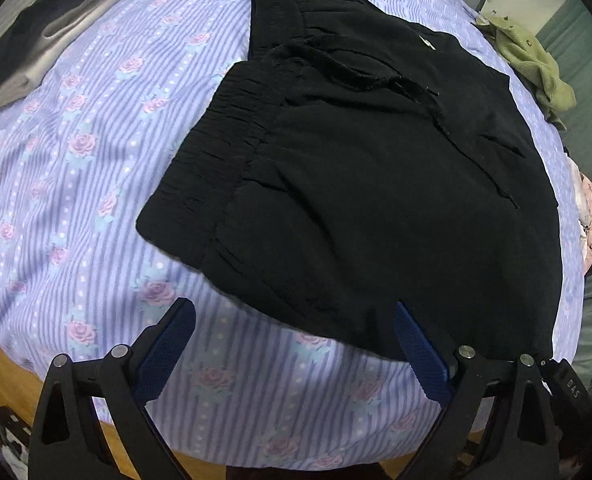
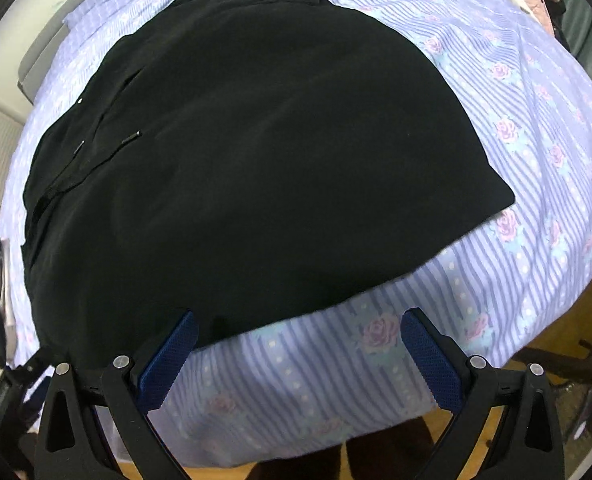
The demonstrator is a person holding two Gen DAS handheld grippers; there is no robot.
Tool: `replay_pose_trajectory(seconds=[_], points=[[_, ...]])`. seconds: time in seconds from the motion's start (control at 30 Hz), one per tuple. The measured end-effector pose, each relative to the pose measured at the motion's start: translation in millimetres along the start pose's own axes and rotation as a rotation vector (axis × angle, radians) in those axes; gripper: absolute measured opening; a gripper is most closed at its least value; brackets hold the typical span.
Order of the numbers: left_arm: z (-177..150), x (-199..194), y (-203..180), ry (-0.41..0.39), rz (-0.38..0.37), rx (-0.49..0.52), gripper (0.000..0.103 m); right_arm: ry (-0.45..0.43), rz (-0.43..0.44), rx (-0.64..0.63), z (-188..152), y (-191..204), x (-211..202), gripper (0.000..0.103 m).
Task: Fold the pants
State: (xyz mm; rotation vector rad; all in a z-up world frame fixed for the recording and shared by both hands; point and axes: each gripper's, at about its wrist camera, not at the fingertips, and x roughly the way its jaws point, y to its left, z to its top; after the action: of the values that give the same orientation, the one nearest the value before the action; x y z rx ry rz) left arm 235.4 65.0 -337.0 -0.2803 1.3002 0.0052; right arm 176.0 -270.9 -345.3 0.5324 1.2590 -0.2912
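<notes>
Bed, striped floral sheet [image 1: 95,200]: black pants [image 1: 376,184] ahead of both spread, empty tongs, left [image 1: 296,344] and right [image 2: 296,348]; best pinched at near hem, folded away evenly.

Soft, even indoor lighting in both views; no hard shadows, only a faint dark edge under the black pants [image 1: 376,184] where they meet the striped bedsheet [image 1: 75,168]. Slight bluish-violet cast overall. Pants nearly featureless black, folds barely readable, more so in the right wrist view. Strong fisheye bulge, bed edges curving sharply, dark vignette at all four corners. Mild softness and smear toward the rims; motion blur along the near hem of the pants in the right wrist view. Small highlights on metal pins of each hand-held gripper [image 1: 296,344]; no strong glare.
</notes>
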Motion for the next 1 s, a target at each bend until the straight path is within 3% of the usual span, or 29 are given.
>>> replay_pose_trajectory(seconds=[0.3,0.4,0.43,0.53,0.57,0.6,0.63,0.7,0.73,1.0], points=[[6,22,-8,0.026,-0.004,0.014,0.091,-0.012,0.006,0.031,2,-10,18,0.102],[7,32,-9,0.05,-0.014,-0.008,0.075,-0.021,-0.012,0.029,7,-14,24,0.101],[8,33,-11,0.055,-0.018,-0.012,0.065,-0.022,-0.016,0.033,9,-15,26,0.099],[12,25,-20,0.048,-0.018,0.013,0.04,-0.025,-0.033,0.054,18,-21,29,0.083],[12,22,-22,0.046,-0.013,0.025,0.029,-0.023,-0.039,0.054,21,-21,28,0.073],[13,19,-24,0.046,-0.015,0.04,0.025,-0.025,-0.04,0.047,25,-21,25,0.058],[13,16,-26,0.047,-0.019,0.054,0.018,-0.029,-0.037,0.038,27,-20,23,0.051],[14,8,-33,0.048,-0.022,0.082,0.013,-0.031,-0.025,0.012,37,-15,15,0.019],[14,3,-36,0.043,-0.016,0.096,0.011,-0.034,-0.014,0.009,38,-16,9,0.013],[21,-61,-54,-0.021,-0.008,0.158,0.008,-0.163,0.0,-0.089,65,2,-86,0.007]])
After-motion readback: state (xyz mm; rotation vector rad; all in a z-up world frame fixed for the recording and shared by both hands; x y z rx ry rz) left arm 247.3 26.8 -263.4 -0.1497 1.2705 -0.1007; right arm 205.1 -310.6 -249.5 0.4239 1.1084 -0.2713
